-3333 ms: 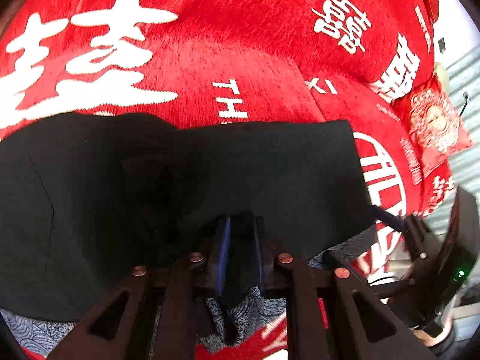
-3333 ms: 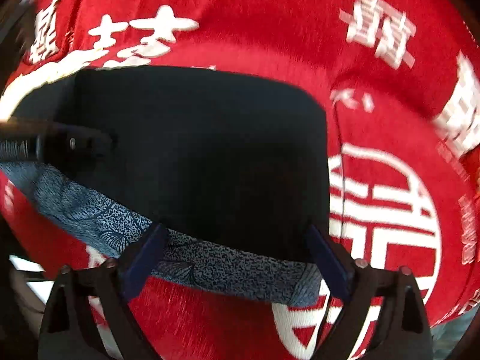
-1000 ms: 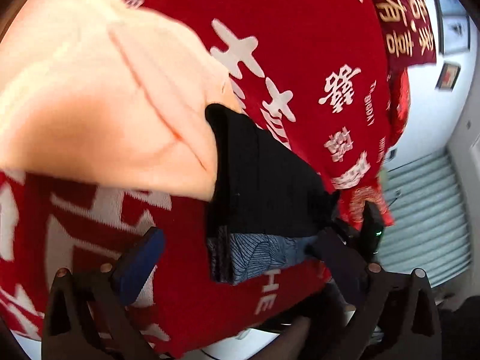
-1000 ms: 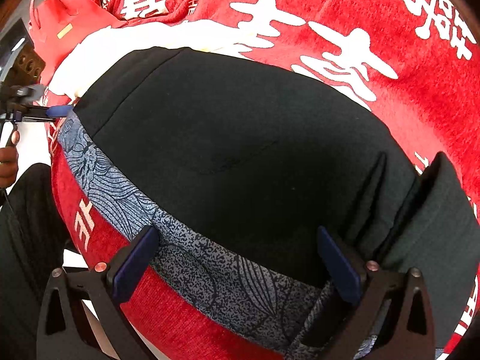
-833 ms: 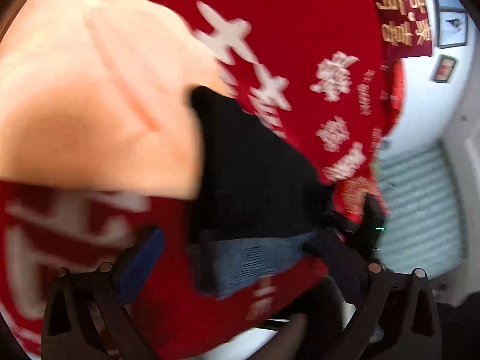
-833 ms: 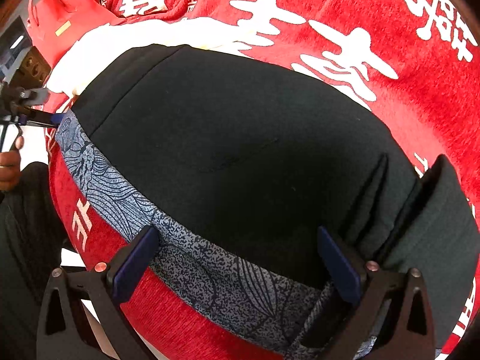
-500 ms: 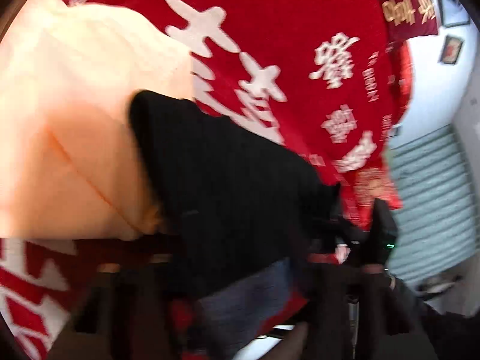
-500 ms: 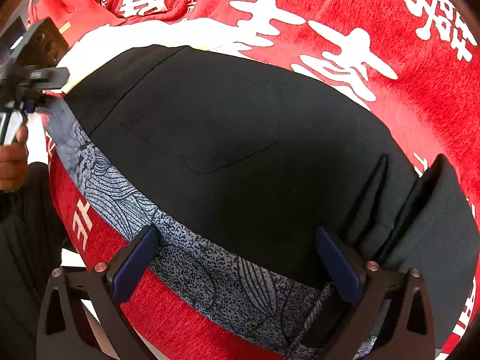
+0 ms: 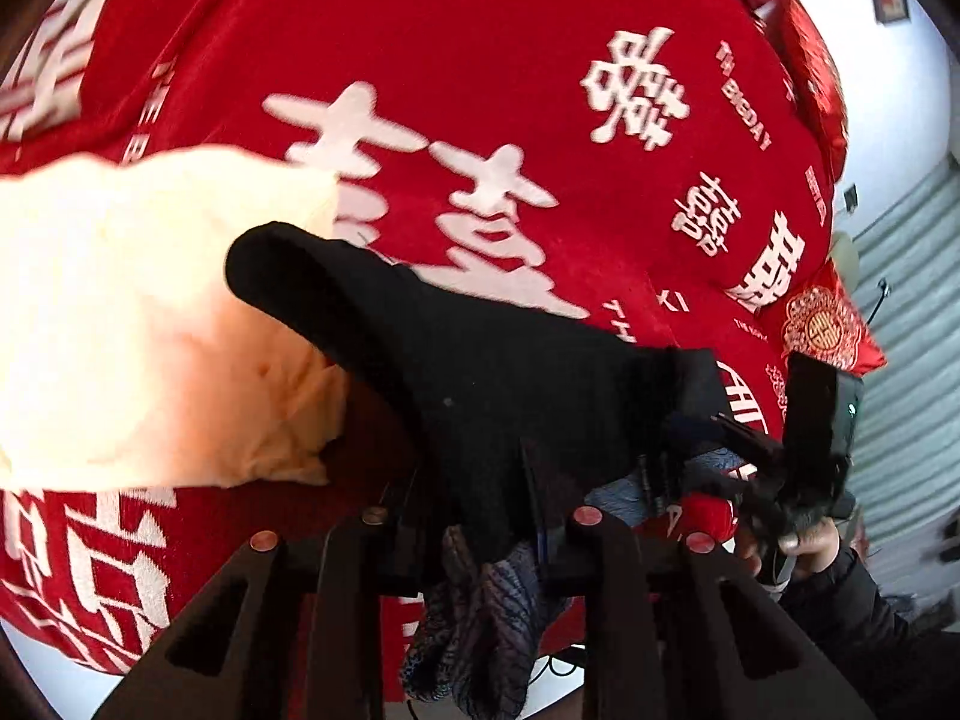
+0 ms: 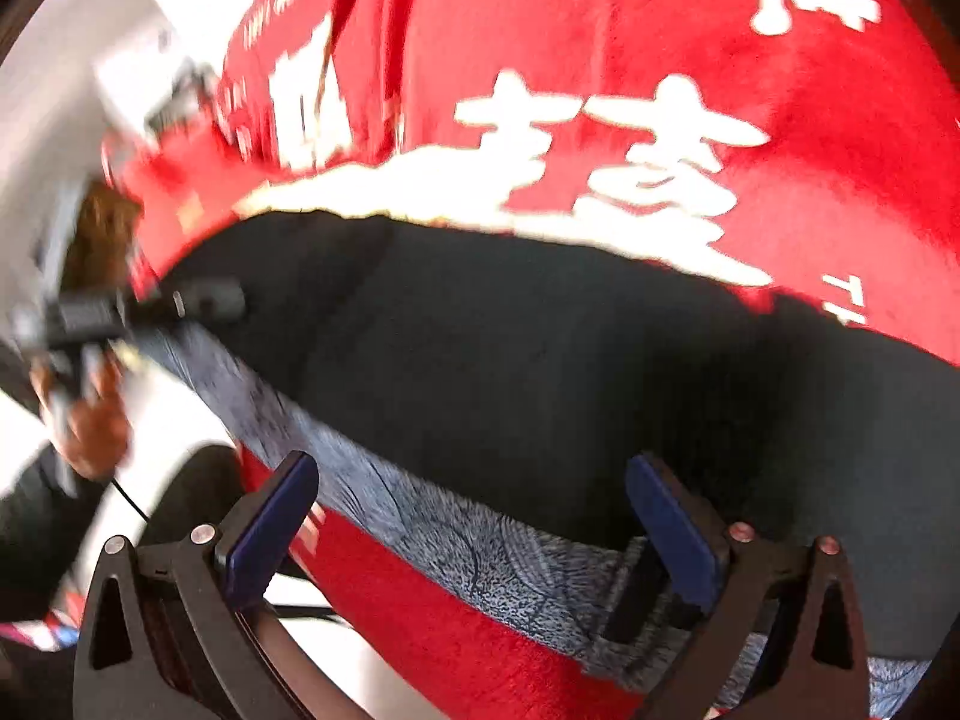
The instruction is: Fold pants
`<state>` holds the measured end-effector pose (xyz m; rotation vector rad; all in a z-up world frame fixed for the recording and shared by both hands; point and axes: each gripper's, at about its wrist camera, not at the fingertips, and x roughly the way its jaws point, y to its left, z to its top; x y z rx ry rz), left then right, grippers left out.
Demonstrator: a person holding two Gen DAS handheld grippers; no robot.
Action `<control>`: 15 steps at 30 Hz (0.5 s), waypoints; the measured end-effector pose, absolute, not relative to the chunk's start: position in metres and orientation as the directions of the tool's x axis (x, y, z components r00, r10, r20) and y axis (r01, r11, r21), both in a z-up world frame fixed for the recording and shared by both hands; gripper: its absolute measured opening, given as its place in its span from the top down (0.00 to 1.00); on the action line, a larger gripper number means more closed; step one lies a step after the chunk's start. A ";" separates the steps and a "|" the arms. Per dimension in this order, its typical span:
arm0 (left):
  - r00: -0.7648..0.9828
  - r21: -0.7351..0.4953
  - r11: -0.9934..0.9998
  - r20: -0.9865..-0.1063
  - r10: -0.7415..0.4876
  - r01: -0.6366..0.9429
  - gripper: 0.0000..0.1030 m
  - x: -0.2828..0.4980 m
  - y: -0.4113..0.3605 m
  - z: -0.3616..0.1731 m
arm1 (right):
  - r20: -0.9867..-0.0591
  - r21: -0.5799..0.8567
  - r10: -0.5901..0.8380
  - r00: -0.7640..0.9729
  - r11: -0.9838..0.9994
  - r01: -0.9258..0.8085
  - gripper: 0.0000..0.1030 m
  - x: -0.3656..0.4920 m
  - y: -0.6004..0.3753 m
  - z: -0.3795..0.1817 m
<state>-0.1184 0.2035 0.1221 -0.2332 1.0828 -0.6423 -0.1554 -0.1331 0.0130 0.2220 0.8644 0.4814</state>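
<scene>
One red bedspread with white characters (image 9: 492, 60) is seen, carrying one cream cloth (image 9: 132, 324) and one pair of black pants with a blue patterned waistband (image 9: 480, 372) near its front edge. The pants' waistband is pinched by the closing left gripper (image 9: 480, 516); the right gripper (image 10: 474, 516) is spread wide astride the waistband, ungripped.

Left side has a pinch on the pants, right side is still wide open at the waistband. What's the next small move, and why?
Probably close the right hand-held gripper on the patterned waistband. Its blue pads sit wide apart with that edge of the black pants between them, ungripped, while the left hand-held gripper is closing on bunched fabric at the other end. With both ends held, the pants could be lifted evenly for the fold.
</scene>
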 end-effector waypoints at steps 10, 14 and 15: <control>0.333 -0.362 0.832 -0.792 -0.512 0.421 0.78 -0.124 0.122 0.172 | -0.683 0.031 0.287 0.671 0.930 -0.366 0.00 -0.198 -0.132 0.025; 0.331 -0.341 0.831 -0.798 -0.503 0.440 0.78 -0.128 0.096 0.183 | -0.633 -0.107 0.294 0.716 0.883 -0.457 0.00 -0.219 -0.081 0.021; 0.330 -0.334 0.831 -0.802 -0.498 0.444 0.78 -0.130 0.091 0.184 | -0.624 -0.116 0.298 0.723 0.879 -0.463 0.00 -0.221 -0.074 0.020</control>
